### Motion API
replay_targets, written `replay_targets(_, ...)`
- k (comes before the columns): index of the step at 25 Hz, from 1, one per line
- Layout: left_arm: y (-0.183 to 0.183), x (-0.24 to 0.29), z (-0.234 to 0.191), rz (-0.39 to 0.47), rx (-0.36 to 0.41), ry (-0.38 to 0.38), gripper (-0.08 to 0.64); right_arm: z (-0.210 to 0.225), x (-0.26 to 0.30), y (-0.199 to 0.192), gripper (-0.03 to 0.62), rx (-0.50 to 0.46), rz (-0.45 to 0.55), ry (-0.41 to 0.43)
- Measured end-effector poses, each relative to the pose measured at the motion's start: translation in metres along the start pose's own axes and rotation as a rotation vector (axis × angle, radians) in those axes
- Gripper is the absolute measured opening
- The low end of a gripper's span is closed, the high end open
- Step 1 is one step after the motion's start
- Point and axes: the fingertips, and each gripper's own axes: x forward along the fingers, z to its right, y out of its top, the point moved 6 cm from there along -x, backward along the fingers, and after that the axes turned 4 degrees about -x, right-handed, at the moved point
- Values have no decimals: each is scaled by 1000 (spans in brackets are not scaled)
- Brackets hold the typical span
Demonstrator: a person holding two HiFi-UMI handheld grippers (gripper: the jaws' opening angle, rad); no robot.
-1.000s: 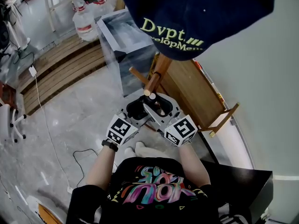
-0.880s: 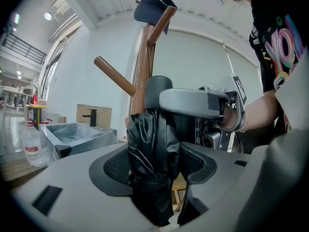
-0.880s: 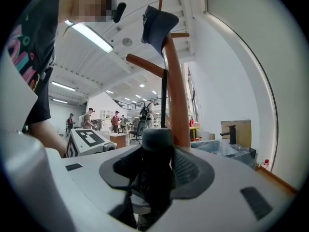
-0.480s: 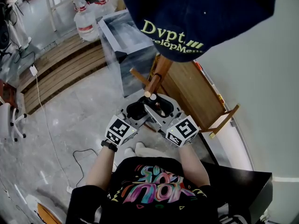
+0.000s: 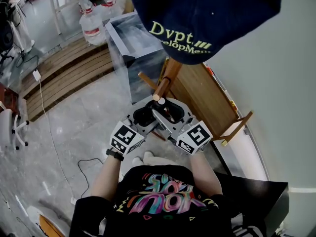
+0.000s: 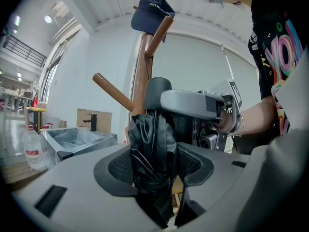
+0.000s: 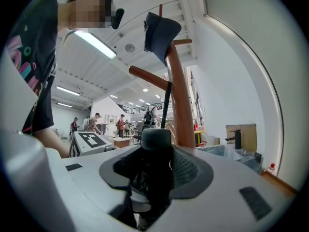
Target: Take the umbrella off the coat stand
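Here, the left gripper [image 5: 146, 116], jaws just closing on the fabric, and the right gripper [image 5: 169, 112] both pinch the folded black umbrella [image 6: 150, 149] at six o'clock beneath the coat stand [image 5: 171, 69] peg.

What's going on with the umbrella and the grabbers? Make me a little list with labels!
Umbrella: folded black fabric umbrella, beside the brown wooden coat stand, not yet taken off
Left gripper: jaws have just been closing, now pressing the umbrella's folded fabric
Right gripper: shut on the umbrella's black handle
Cap: navy blue cloth cap on top of the stand
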Motion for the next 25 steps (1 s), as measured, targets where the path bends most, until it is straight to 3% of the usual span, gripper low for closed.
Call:
replay_targets(12, 20, -12, 10, -9, 28, 11, 232, -9, -5, 23, 196, -13, 48, 20)
replay_targets(25, 57, -31, 30, 60, 28, 32, 232, -28, -12, 64, 196, -53, 107, 44)
